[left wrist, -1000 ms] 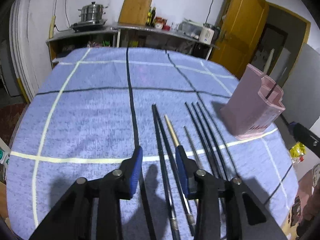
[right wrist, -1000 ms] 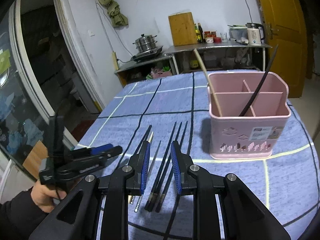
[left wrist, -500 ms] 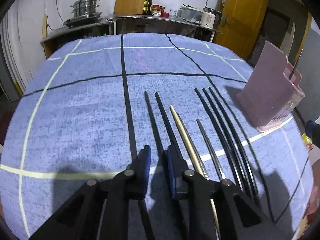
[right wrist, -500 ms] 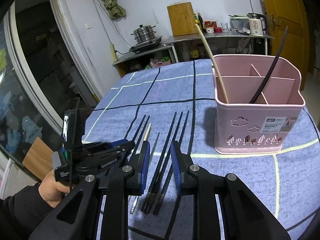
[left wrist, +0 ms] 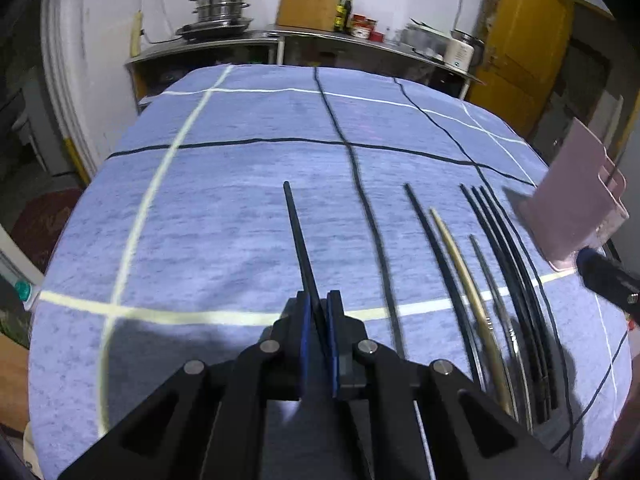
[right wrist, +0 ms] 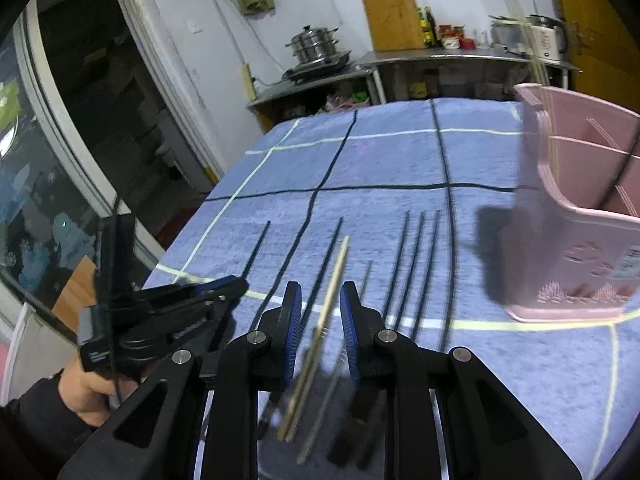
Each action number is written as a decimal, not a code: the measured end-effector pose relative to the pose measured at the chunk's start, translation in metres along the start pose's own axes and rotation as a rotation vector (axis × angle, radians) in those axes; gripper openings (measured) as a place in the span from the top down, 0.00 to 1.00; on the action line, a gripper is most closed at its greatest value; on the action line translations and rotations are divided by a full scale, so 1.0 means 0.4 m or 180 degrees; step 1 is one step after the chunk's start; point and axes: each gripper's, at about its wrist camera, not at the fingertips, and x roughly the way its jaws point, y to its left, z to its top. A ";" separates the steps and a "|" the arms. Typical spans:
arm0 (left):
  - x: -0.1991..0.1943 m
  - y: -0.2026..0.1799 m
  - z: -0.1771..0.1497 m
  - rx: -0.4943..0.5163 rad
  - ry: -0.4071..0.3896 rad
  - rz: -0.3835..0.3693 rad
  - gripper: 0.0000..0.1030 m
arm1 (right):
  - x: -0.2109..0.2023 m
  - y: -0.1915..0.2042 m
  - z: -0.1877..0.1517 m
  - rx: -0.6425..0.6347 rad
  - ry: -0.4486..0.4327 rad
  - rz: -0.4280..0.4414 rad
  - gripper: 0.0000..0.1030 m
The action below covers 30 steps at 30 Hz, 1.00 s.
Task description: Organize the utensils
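Jaws of the left gripper (left wrist: 318, 312) clamp a black chopstick (left wrist: 298, 236); lift it level. Right gripper (right wrist: 320, 312), closing astride a bamboo chopstick (right wrist: 334, 280), near the pink basket (right wrist: 576, 240).

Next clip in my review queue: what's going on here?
A person with a handheld gripper in each hand is sorting chopsticks into a pink basket. The left gripper is shut on a black chopstick. The right gripper has a tan chopstick between its jaws, which are closing, pads not yet pressing. More chopsticks lie on the blue cloth; two already stand in the basket.
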 end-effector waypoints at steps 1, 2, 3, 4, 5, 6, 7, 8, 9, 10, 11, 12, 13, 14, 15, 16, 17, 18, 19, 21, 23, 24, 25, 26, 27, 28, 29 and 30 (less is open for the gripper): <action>-0.003 0.010 -0.001 -0.0036 0.0001 -0.0015 0.91 | 0.018 0.005 0.001 -0.0002 0.0034 0.0022 0.80; -0.004 0.017 0.001 -0.0065 0.0007 -0.0037 0.92 | 0.037 0.010 0.004 -0.0009 0.0067 0.0034 0.80; -0.004 0.022 0.004 -0.0082 0.0011 -0.0062 0.91 | 0.056 0.015 0.006 -0.0023 0.0102 0.0030 0.81; -0.004 0.023 0.009 -0.0089 0.0002 -0.0081 0.91 | 0.073 0.017 0.009 -0.0025 0.0136 0.0028 0.81; -0.004 0.022 0.013 -0.0096 -0.0007 -0.0089 0.91 | 0.086 0.017 0.011 -0.0023 0.0161 0.0037 0.83; -0.003 0.024 0.019 -0.0117 -0.0014 -0.0106 0.91 | 0.105 0.020 0.017 -0.0026 0.0191 0.0052 0.83; 0.000 0.027 0.026 -0.0143 -0.0009 -0.0132 0.91 | 0.122 0.022 0.023 -0.0039 0.0220 0.0045 0.83; 0.003 0.029 0.032 -0.0170 -0.0002 -0.0156 0.91 | 0.136 0.025 0.028 -0.0052 0.0239 0.0037 0.83; 0.006 0.032 0.035 -0.0191 0.0000 -0.0165 0.91 | 0.155 0.027 0.035 -0.0063 0.0270 0.0026 0.83; 0.012 0.032 0.042 -0.0197 0.0004 -0.0164 0.91 | 0.167 0.029 0.037 -0.0067 0.0295 0.0006 0.83; 0.019 0.032 0.047 -0.0198 0.0014 -0.0165 0.91 | 0.180 0.030 0.041 -0.0073 0.0321 -0.0019 0.84; 0.028 0.032 0.051 -0.0208 0.0047 -0.0171 0.91 | 0.188 0.033 0.045 -0.0073 0.0336 -0.0033 0.84; 0.037 0.033 0.054 -0.0220 0.0083 -0.0170 0.91 | 0.201 0.032 0.049 -0.0068 0.0356 -0.0060 0.84; 0.044 0.032 0.055 -0.0230 0.0096 -0.0170 0.91 | 0.211 0.031 0.052 -0.0062 0.0381 -0.0089 0.85; 0.045 0.031 0.058 -0.0220 0.0076 -0.0168 0.91 | 0.221 0.028 0.054 -0.0054 0.0403 -0.0117 0.86; 0.046 0.030 0.060 -0.0215 0.0074 -0.0167 0.91 | 0.230 0.027 0.055 -0.0055 0.0421 -0.0137 0.86; 0.045 0.034 0.059 -0.0216 0.0076 -0.0169 0.91 | 0.236 0.025 0.056 -0.0061 0.0437 -0.0151 0.86; 0.046 0.036 0.060 -0.0223 0.0076 -0.0176 0.91 | 0.246 0.024 0.057 -0.0071 0.0458 -0.0173 0.86; 0.048 0.037 0.063 -0.0226 0.0080 -0.0183 0.91 | 0.252 0.023 0.057 -0.0075 0.0478 -0.0192 0.86; 0.052 0.038 0.068 -0.0227 0.0089 -0.0188 0.91 | 0.264 0.019 0.057 -0.0071 0.0518 -0.0259 0.86; 0.055 0.037 0.074 -0.0219 0.0103 -0.0178 0.91 | 0.274 0.014 0.058 -0.0052 0.0539 -0.0294 0.87; 0.058 0.037 0.077 -0.0222 0.0113 -0.0173 0.91 | 0.278 0.013 0.059 -0.0046 0.0533 -0.0306 0.87; 0.061 0.035 0.083 -0.0230 0.0123 -0.0170 0.91 | 0.281 0.013 0.062 -0.0049 0.0534 -0.0320 0.87; 0.064 0.035 0.086 -0.0233 0.0138 -0.0165 0.91 | 0.284 0.012 0.065 -0.0044 0.0534 -0.0329 0.87; 0.067 0.033 0.091 -0.0225 0.0153 -0.0157 0.91 | 0.288 0.011 0.069 -0.0028 0.0538 -0.0335 0.87; 0.069 0.032 0.093 -0.0212 0.0162 -0.0151 0.91 | 0.292 0.012 0.071 -0.0023 0.0544 -0.0342 0.88; 0.071 0.031 0.095 -0.0198 0.0167 -0.0146 0.91 | 0.294 0.014 0.072 -0.0030 0.0550 -0.0358 0.91; 0.073 0.030 0.097 -0.0183 0.0170 -0.0140 0.91 | 0.297 0.016 0.074 -0.0058 0.0561 -0.0403 0.93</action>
